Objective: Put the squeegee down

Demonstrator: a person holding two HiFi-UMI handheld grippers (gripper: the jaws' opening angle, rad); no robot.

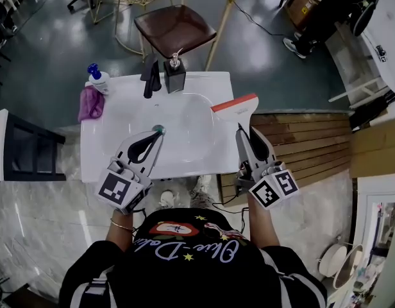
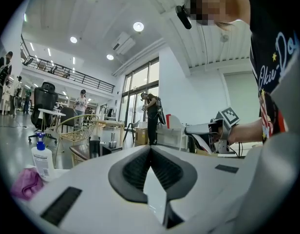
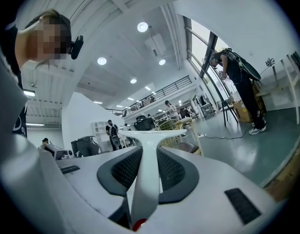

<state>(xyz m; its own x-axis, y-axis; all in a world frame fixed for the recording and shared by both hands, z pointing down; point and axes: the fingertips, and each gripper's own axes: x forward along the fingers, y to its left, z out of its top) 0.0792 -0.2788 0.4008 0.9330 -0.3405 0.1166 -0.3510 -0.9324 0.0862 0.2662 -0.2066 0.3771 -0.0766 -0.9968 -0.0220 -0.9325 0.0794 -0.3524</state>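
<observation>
The squeegee (image 1: 236, 106) has a white handle and an orange-red blade edge. It hangs over the right rim of the white sink (image 1: 120, 147), blade end away from me. My right gripper (image 1: 246, 129) is shut on its handle. In the right gripper view the white handle (image 3: 151, 135) runs up between the dark pads (image 3: 177, 172) of the right gripper (image 3: 149, 149) and ends in a T. My left gripper (image 1: 159, 131) hovers over the basin's front left, shut and empty. Its tips meet in the left gripper view (image 2: 150, 149).
A black faucet (image 1: 149, 76) and a black soap dispenser (image 1: 174, 72) stand at the sink's back rim. A blue-capped bottle (image 1: 98, 79) and a purple cloth (image 1: 90, 102) sit at the back left. A brown chair (image 1: 175, 27) stands behind; wooden boards (image 1: 306, 146) lie right.
</observation>
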